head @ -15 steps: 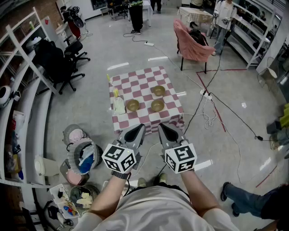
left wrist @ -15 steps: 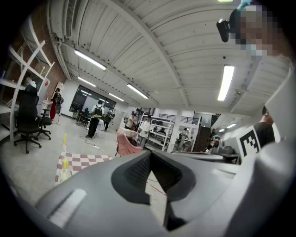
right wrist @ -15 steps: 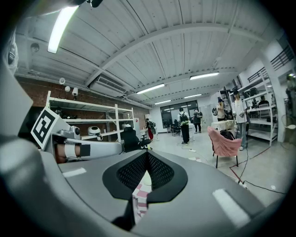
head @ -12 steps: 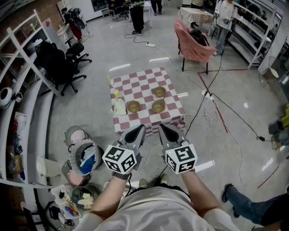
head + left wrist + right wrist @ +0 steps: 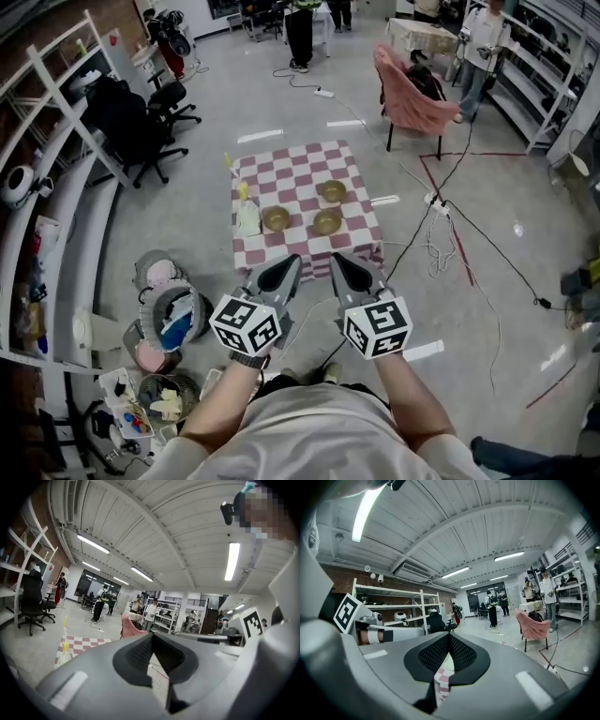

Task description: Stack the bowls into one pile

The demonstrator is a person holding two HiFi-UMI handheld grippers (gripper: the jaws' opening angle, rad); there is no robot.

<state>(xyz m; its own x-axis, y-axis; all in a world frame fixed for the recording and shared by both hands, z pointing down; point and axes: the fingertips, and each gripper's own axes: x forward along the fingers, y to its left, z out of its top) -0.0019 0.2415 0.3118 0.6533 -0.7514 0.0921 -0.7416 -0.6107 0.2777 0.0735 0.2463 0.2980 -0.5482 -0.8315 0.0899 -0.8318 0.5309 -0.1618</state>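
Three brass-coloured bowls stand apart on a red-and-white checked table [image 5: 281,173]: one at the back right [image 5: 330,190], one at the front left [image 5: 276,218], one at the front right [image 5: 327,221]. My left gripper [image 5: 282,271] and right gripper [image 5: 344,269] hover side by side well short of the table's near edge, above the floor. Both are shut with nothing between the jaws. In the left gripper view the gripper [image 5: 151,638] has its jaws pressed together, with the checked table [image 5: 79,642] far off at the left. The right gripper [image 5: 448,638] looks the same.
A yellow bottle [image 5: 243,191] and a white bag [image 5: 247,220] sit at the table's left edge. Baskets and buckets [image 5: 169,319] crowd the floor at my left. Cables [image 5: 441,230] trail right of the table. Office chairs [image 5: 141,122] and a pink-draped chair [image 5: 410,94] stand further off.
The head view has shifted slightly. Both grippers stay shut and side by side. A person's legs at the lower right have nearly left the view.
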